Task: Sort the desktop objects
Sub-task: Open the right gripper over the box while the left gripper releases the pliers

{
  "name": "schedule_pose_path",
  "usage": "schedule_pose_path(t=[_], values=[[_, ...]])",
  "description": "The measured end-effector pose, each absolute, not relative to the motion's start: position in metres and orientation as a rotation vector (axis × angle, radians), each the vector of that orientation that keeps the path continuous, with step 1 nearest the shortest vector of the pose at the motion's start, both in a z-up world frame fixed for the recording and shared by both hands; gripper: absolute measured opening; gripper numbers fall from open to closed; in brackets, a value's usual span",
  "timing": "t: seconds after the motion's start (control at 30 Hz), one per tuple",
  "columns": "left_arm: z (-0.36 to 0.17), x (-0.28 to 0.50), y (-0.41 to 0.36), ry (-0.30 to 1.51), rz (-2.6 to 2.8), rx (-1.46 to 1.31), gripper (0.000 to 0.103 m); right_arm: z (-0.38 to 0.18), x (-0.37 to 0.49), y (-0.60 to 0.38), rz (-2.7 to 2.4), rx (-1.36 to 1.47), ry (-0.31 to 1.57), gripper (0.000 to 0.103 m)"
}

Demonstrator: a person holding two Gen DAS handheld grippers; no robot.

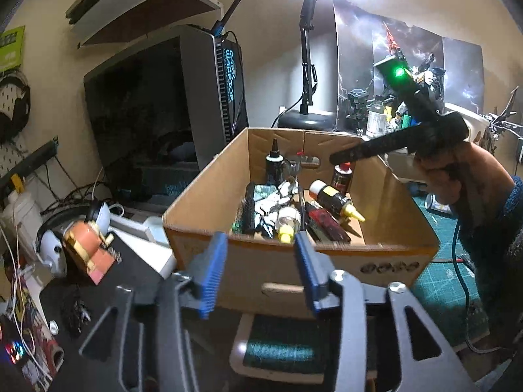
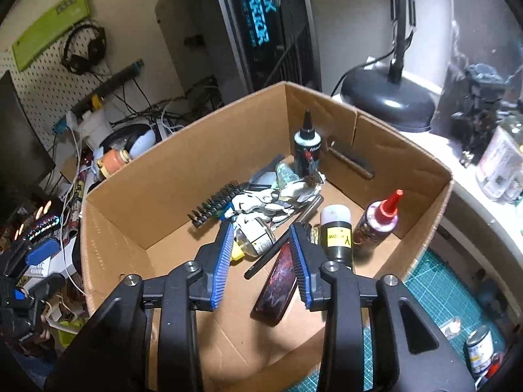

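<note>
Left wrist view: an open cardboard box stands on the table, partly on a green cutting mat. Inside lie a black bottle with a pointed cap upright at the far wall, a white crumpled piece, a clear bottle with a yellow cap, a black bottle with a yellow label on its side, a dark red case and a red-capped bottle. The left gripper hangs just before the box's near wall, its blue pads about half apart with nothing between them. Only this view shows the person's right hand holding the right gripper's handle above the box, and an orange toy on the table to the left.

Right wrist view: the camera looks down into the box. Only here do a black brush and a thin black pen show. The right gripper is over the box's contents, jaws partly open; the dark red case lies below them, untouched as far as can be seen. A small jar stands on the mat outside the box.
</note>
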State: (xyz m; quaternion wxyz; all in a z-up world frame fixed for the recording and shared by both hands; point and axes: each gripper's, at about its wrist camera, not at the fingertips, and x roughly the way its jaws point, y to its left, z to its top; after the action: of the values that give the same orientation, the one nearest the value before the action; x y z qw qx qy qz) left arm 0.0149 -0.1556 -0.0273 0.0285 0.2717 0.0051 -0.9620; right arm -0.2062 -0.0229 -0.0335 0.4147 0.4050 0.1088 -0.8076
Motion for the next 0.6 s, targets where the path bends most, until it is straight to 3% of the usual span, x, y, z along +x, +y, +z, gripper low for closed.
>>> schedule_pose_path(t=[0.1,0.37,0.53,0.6], values=[[-0.039,0.041,-0.151,0.066,-2.963,0.832,0.071,-0.024,-0.192,-0.013,-2.032,0.975,0.265,0.039],[-0.147,0.135,-0.127,0.27,-2.91,0.859,0.071,-0.006,-0.157,0.005,-2.028,0.888,0.275,0.041],[-0.225,0.127,-0.104,0.241,-2.851,1.116,0.071,-0.002,-0.147,0.01,-2.02,0.87,0.26,0.041],[-0.246,0.116,-0.099,0.24,-2.819,1.208,0.057,-0.004,-0.145,0.009,-2.015,0.873,0.259,0.041]])
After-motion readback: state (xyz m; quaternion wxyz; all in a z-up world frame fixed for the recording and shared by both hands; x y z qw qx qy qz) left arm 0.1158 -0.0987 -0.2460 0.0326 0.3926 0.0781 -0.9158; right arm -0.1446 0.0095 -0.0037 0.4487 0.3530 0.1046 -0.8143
